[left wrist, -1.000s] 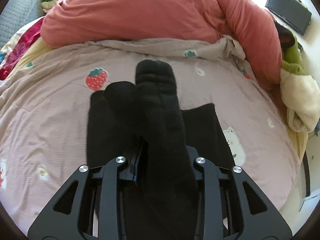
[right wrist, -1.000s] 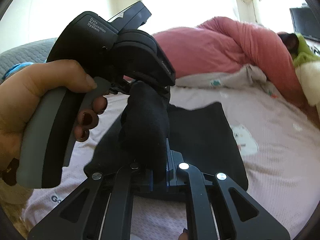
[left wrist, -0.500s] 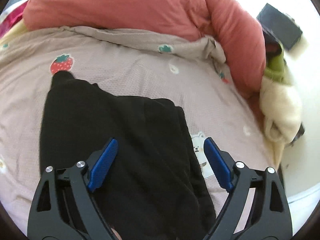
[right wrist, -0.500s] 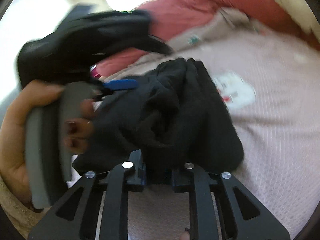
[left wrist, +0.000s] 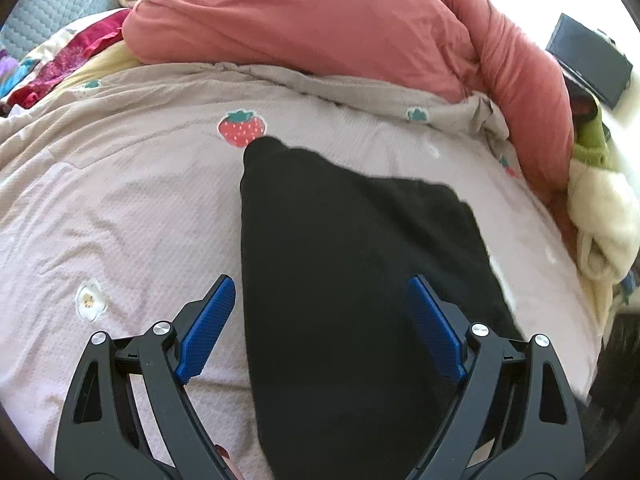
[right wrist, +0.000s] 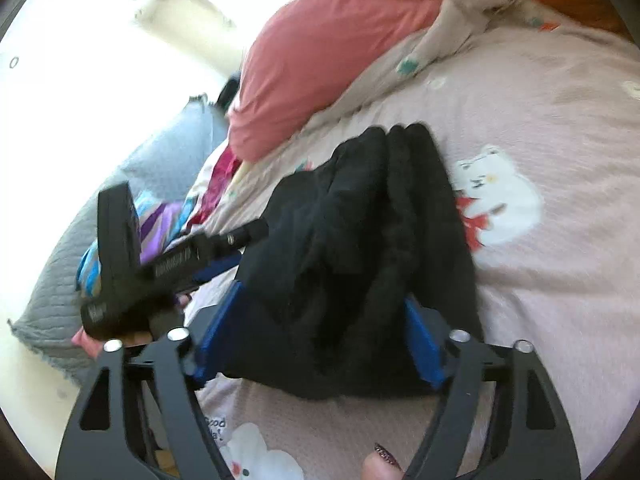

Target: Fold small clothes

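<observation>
Left wrist view: a black garment [left wrist: 352,280] lies folded at centre frame on the pink bed [left wrist: 120,208]. The left hand-held gripper [left wrist: 320,332] hovers above with jaws apart — released. The right hand-held gripper [right wrist: 316,332] is opening around bunched cloth, letting go.

My bed's pale printed sheet [left wrist: 120,200] carries the black garment [left wrist: 340,260], a heaped pink duvet [left wrist: 320,28] and a grey cushion [right wrist: 72,280].
</observation>
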